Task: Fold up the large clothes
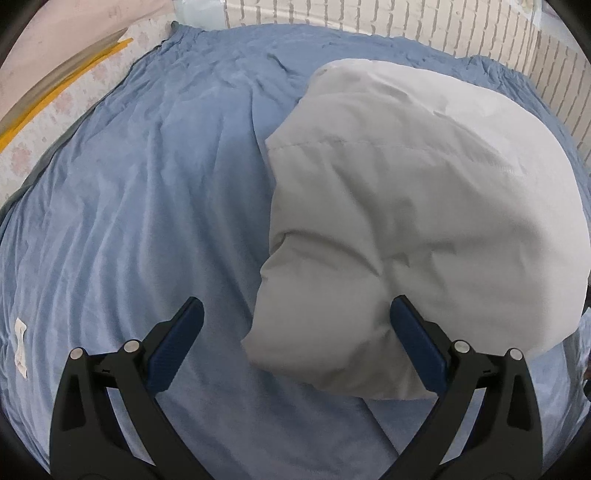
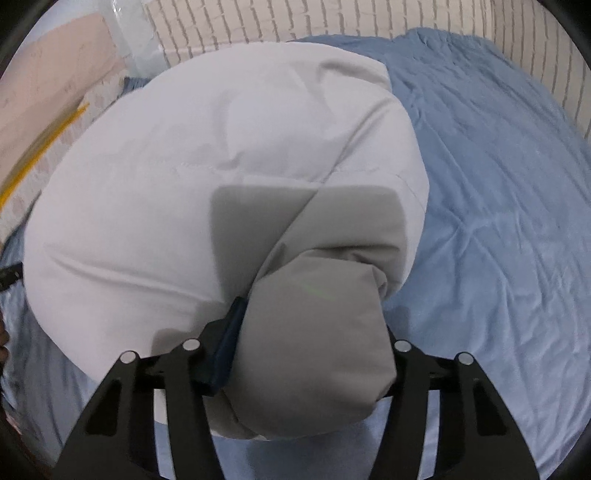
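I am looking at a puffy white garment (image 1: 424, 206) lying bunched on a blue bedsheet (image 1: 140, 192), its long axis running from the near edge of the bed away toward the white brick wall (image 1: 406, 33). In the left wrist view it is lying right of centre, its far right edge cut off by the lens rim. My left claw (image 1: 297, 321) is standing wide open, a rounded near lobe of the garment sitting between its blue pads, the right pad just against the fabric. My right claw (image 2: 314, 332) is gripping a thick grey-shaded fold (image 2: 317, 350), which is hiding the right pad entirely. I cannot make out sleeves or collar.
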The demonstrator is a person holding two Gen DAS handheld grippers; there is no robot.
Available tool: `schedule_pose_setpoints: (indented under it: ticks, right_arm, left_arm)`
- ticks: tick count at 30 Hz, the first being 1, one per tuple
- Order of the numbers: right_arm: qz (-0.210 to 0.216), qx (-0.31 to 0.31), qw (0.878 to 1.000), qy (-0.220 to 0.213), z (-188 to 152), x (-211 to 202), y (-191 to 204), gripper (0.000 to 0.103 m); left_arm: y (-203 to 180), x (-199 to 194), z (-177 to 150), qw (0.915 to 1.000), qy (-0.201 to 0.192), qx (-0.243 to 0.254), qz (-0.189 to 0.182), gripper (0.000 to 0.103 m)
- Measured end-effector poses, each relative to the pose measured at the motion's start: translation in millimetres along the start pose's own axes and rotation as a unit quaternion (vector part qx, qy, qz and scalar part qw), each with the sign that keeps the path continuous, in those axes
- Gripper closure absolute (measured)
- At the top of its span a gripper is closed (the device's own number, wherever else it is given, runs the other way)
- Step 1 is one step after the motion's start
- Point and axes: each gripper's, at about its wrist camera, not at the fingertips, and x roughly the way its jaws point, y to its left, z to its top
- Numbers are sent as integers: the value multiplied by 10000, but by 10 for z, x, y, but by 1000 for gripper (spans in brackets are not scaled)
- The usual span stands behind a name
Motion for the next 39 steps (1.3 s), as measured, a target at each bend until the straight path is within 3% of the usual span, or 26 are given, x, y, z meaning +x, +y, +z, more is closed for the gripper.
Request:
schedule_pose_setpoints:
  ticks: [5,10,15,19,23,25,34,39]
  right_arm:
    - [-45,-2,10000,30,-22,-25,12,46]
    - [-31,34,10000,67,67,9,5,44]
    - [-33,56,9999,92,89,35,5,43]
    - [-26,82,9999,94,93,35,-7,42]
    - [-10,120,9999,113,98,45,-16,42]
    - [2,134,9998,128,106,44,-26,42]
    - [352,451,9967,569,229,47,-227,42]
    - [382,393,9956,762,311,57,-229,48]
  left_arm:
    - [13,118,144,9999,44,-39,-150,3]
    - [76,378,260,9971,310,-301,-619,3]
    - [106,444,135,9945,410,-481,-840,3]
    - [50,335,-30,9914,410,-317,-1198,3]
    - [20,372,3,9921,374,-232,-1175,4]
    - [-10,411,107,9904,443,-258,-1287,10]
    - [-174,465,328,9925,502,315,-1067,28]
    - [-291,389,405,9934,488,461,-927,35]
